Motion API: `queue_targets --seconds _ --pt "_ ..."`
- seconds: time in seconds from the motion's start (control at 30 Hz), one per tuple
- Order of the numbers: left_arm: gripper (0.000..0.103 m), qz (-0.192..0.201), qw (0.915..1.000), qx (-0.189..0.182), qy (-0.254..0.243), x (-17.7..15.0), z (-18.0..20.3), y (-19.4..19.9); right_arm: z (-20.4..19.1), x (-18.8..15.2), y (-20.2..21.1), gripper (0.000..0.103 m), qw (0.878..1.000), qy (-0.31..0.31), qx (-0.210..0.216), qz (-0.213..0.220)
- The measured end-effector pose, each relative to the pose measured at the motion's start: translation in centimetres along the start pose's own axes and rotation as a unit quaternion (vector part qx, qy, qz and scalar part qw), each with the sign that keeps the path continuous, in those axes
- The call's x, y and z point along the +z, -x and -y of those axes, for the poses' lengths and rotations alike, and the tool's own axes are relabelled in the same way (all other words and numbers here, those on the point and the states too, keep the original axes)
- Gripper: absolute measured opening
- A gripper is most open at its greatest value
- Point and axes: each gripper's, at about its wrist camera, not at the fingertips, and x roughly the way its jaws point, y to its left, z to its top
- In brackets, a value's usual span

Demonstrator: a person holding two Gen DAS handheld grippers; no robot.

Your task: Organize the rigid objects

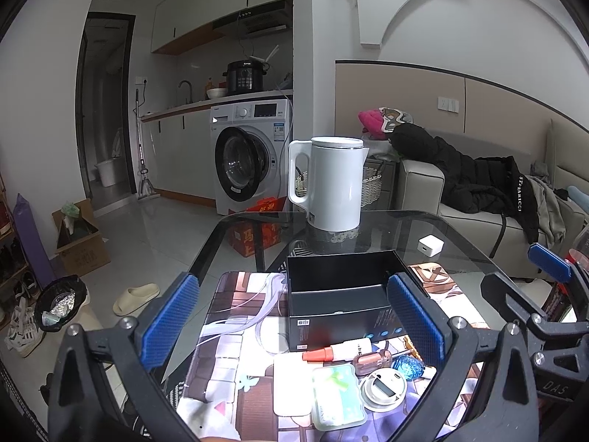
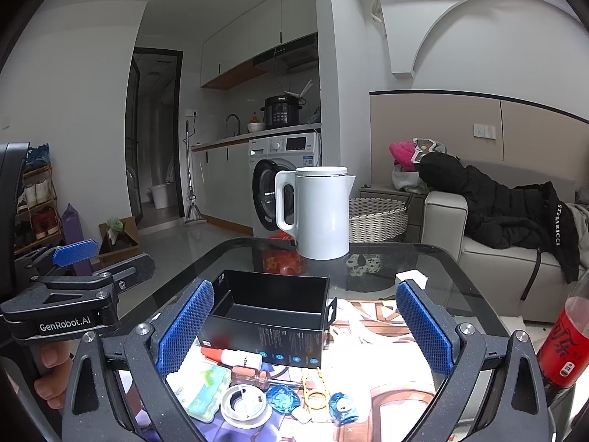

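left gripper (image 1: 294, 326): jaws are gaping wide with nothing between them, hovering just above the near end of the mat
right gripper (image 2: 305, 331): same deal, spread wide and carrying nothing, hanging over the pile of small stuff
black box (image 1: 340, 294): sitting open on the printed mat (image 1: 235, 331), and as far as I can see it's looking totally empty inside
small items: all still lying loose on the mat in front of the box, so a tube with an orange cap (image 1: 337, 351), a little pinkish bottle (image 1: 371, 359), a round white disc (image 1: 383, 386), a green and white pack (image 1: 337, 397), a flat white card (image 1: 292, 383), two blue crinkly pieces (image 2: 281, 397) and a yellow plastic tool (image 2: 314, 396)
progress: I'm guessing basically zero, nothing's gone into the box, everything's waiting to be picked up
white cube (image 1: 429, 245): sitting apart on the bare glass table (image 1: 478, 258), past the mat
kettle (image 1: 333, 182): standing at the far edge, plain white, no writing I can make out
readable stuff: "GenRobot.AI" is showing on the left gripper's body in the right wrist view, "DAS" on the other one
red bottle (image 2: 563, 342): standing at the right edge, Chinese cola-style lettering
box label: small icons and print, too tiny to read
jacket (image 1: 475, 180): lying on the sofa, lettering down it reading something like "STARRICCI"
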Motion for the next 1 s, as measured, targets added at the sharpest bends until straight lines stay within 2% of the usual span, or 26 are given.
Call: queue_targets --seconds 1.0 --pt "0.103 0.000 1.0000 -0.001 0.000 0.28 0.04 0.15 0.06 -0.14 -0.16 0.101 1.000 0.001 0.000 -0.002"
